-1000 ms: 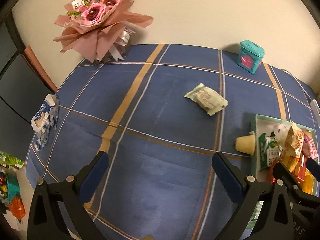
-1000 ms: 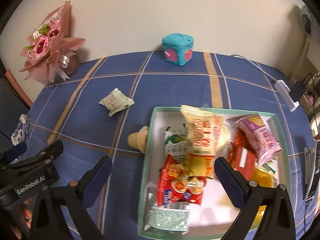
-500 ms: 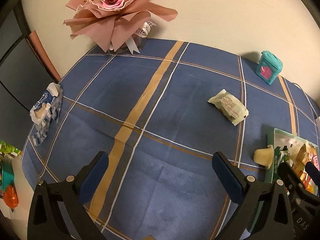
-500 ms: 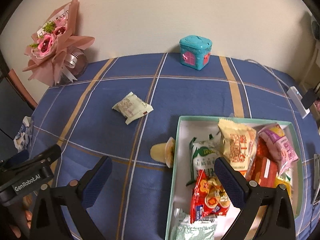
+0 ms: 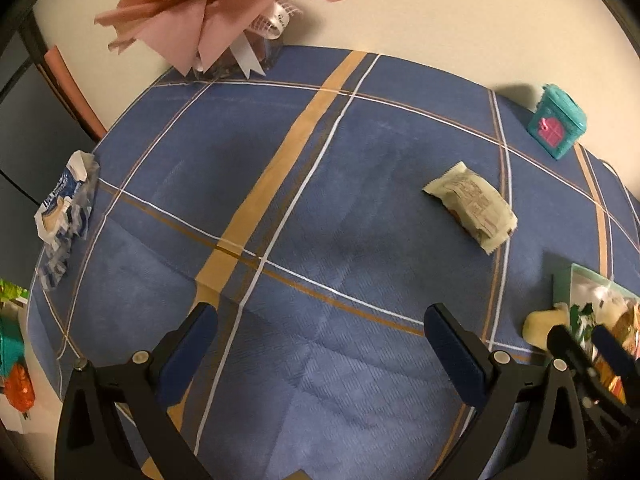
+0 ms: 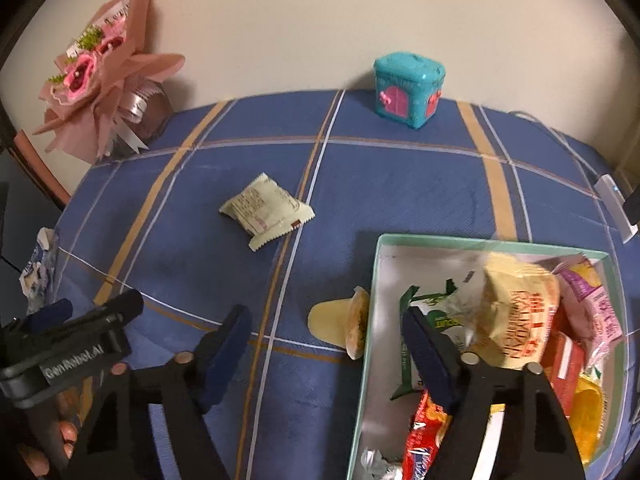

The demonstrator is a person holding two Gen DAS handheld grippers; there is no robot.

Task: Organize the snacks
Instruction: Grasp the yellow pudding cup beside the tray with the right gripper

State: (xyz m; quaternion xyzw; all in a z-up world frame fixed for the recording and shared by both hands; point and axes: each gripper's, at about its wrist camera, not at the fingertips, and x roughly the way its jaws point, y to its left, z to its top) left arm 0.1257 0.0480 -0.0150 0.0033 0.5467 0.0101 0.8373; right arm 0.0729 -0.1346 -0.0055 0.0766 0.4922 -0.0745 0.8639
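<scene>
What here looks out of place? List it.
Two snacks lie outside the tray: a pale wrapped packet loose on the tablecloth, and a pudding cup tipped on its side against the tray's left wall. A crumpled blue-white wrapper sits at the table's left edge.

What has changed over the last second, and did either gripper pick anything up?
Both grippers moved left and lower over the tablecloth. The right gripper is closing, nothing between its jaws, and has swung from over the tray toward the pudding cup. The left gripper stays open and empty. The snacks have not moved.

One tray [image 6: 376, 280], one teal box [image 6: 408, 88], one bouquet [image 6: 96, 68], two loose snacks outside the tray.
</scene>
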